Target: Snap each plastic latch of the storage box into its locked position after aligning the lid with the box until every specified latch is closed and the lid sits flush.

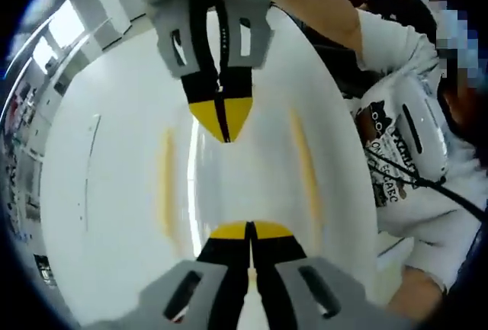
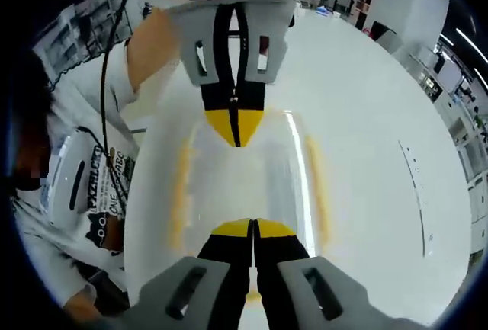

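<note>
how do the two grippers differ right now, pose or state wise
From these views, very little. In the left gripper view the left gripper rises from the bottom while the right gripper comes down from the top, facing it tip to tip over the clear storage box lid; the right gripper view mirrors this. Shared: both have yellow-tipped black jaws pressed shut, holding nothing, with a gap between the two grippers.
</note>
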Available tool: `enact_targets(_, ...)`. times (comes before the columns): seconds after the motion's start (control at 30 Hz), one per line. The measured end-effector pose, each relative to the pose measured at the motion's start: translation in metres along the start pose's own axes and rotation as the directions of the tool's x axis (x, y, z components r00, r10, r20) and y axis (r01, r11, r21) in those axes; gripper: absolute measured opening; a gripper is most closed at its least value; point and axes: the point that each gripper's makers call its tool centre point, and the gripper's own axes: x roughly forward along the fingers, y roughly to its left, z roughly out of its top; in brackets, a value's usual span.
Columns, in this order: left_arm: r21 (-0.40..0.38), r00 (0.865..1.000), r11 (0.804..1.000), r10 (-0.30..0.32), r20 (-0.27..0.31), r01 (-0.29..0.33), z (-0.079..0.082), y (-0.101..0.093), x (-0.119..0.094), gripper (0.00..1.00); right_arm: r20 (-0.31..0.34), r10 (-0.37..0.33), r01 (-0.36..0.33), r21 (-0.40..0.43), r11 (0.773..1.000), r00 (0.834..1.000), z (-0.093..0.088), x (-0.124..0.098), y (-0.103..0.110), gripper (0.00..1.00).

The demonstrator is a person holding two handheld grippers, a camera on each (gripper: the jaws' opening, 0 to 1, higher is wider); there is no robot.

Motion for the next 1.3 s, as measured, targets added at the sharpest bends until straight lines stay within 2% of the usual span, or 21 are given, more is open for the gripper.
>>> enact_targets(0.13, -0.008, 0.999, 1.0, -0.027, -0.038, 0.026, 0.001, 0.0, 0.001, 0.0, 0.016, -0.038, 0.037, 0.025, 0.999, 0.999, -0.001, -0.004, -0.007, 0.0)
enact_targets(0.33, -0.03, 0.997, 0.998, -0.055, -0.054, 0.053, 0.004, 0.0, 0.002, 0.0, 0.048, -0.085, 0.083, 0.045, 0.996, 0.995, -0.005, -0.012, -0.012, 0.0)
enact_targets(0.47, -0.024, 0.996, 0.998, -0.055, -0.066, 0.054, 0.006, -0.002, 0.002, 0.0, 0.12, -0.13, 0.118, 0.099, 0.988, 0.984, -0.007, -0.016, -0.019, 0.0)
enact_targets(0.6, -0.013, 0.995, 0.998, -0.062, -0.076, 0.061, 0.007, -0.002, 0.002, 0.0, 0.153, -0.173, 0.154, 0.128, 0.98, 0.973, -0.011, -0.02, -0.024, 0.0)
enact_targets(0.73, -0.019, 0.994, 0.997, -0.071, -0.088, 0.069, 0.008, -0.002, 0.003, 0.0, 0.181, -0.182, 0.158, 0.138, 0.978, 0.967, -0.011, -0.024, -0.024, 0.0)
enact_targets(0.93, -0.033, 0.995, 0.997, -0.07, -0.072, 0.067, 0.009, 0.002, 0.001, 0.0, 0.165, -0.186, 0.167, 0.127, 0.978, 0.968, -0.012, -0.025, -0.029, 0.0)
enact_targets(1.07, -0.044, 0.996, 0.996, -0.075, -0.054, 0.073, 0.009, 0.003, 0.0, 0.0, 0.221, -0.206, 0.181, 0.131, 0.975, 0.953, -0.005, -0.028, -0.033, 0.01)
enact_targets(1.13, -0.046, 0.995, 0.996, -0.081, -0.063, 0.078, 0.009, 0.004, 0.001, 0.0, 0.225, -0.236, 0.208, 0.141, 0.968, 0.945, -0.006, -0.028, -0.038, 0.01)
enact_targets(1.23, -0.048, 0.993, 0.996, -0.083, -0.083, 0.079, 0.008, 0.003, 0.001, 0.0, 0.248, -0.294, 0.265, 0.142, 0.954, 0.923, -0.008, -0.032, -0.044, 0.01)
enact_targets(1.27, -0.049, 0.993, 0.996, -0.083, -0.088, 0.079, 0.007, 0.003, 0.001, 0.0, 0.287, -0.294, 0.26, 0.153, 0.953, 0.911, -0.005, -0.034, -0.044, 0.01)
enact_targets(1.3, -0.048, 0.992, 0.996, -0.083, -0.092, 0.079, 0.007, 0.002, 0.001, 0.0, 0.296, -0.293, 0.256, 0.158, 0.954, 0.909, -0.004, -0.035, -0.043, 0.01)
